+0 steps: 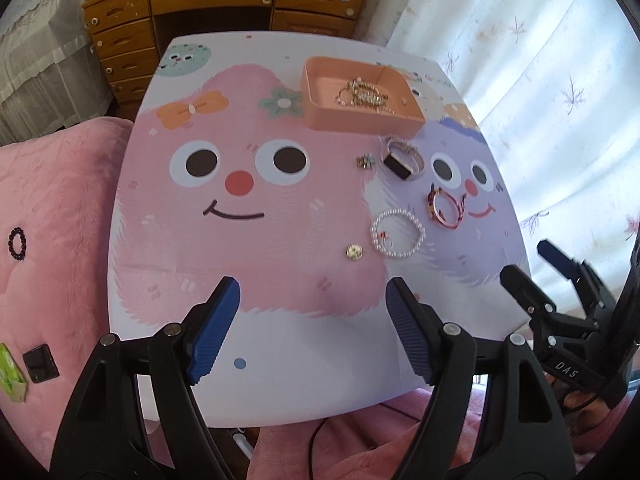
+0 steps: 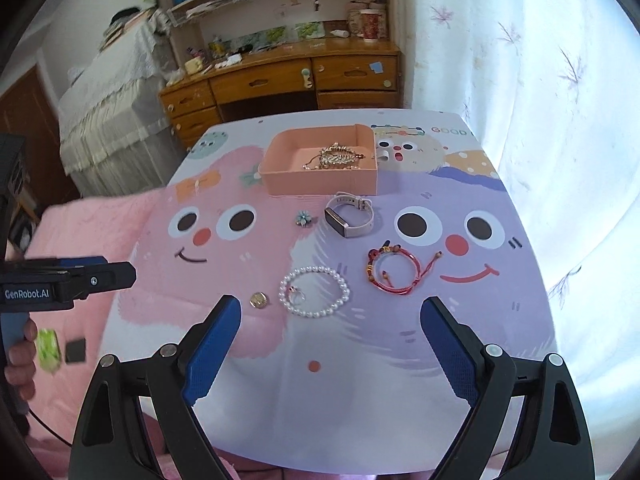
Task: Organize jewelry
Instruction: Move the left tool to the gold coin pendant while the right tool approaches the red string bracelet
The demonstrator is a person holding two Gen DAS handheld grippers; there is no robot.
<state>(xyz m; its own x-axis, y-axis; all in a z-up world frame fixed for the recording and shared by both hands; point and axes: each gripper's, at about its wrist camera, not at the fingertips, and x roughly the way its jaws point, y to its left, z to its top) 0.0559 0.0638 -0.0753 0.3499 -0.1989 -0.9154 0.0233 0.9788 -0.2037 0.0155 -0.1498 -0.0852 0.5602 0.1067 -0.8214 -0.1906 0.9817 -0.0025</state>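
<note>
An orange tray (image 1: pixel 320 116) (image 2: pixel 320 184) at the table's far side holds a gold chain (image 1: pixel 362 92) (image 2: pixel 334 156). Loose on the table lie a pink-strapped watch (image 1: pixel 402 158) (image 2: pixel 350 216), a small flower brooch (image 1: pixel 365 161) (image 2: pixel 305 218), a red cord bracelet (image 1: pixel 446 208) (image 2: pixel 394 268), a pearl bracelet (image 1: pixel 398 234) (image 2: pixel 314 292) and a gold coin charm (image 1: pixel 354 252) (image 2: pixel 259 300). My left gripper (image 1: pixel 312 300) is open and empty over the table's near edge. My right gripper (image 2: pixel 330 320) is open and empty, just short of the pearl bracelet.
The table (image 1: pixel 260 392) carries a cartoon-face mat. A pink cushion (image 1: pixel 52 208) lies to its left with a dark bead bracelet (image 1: pixel 17 243) on it. A wooden desk (image 1: pixel 224 4) stands behind, a white curtain (image 2: pixel 540 120) to the right.
</note>
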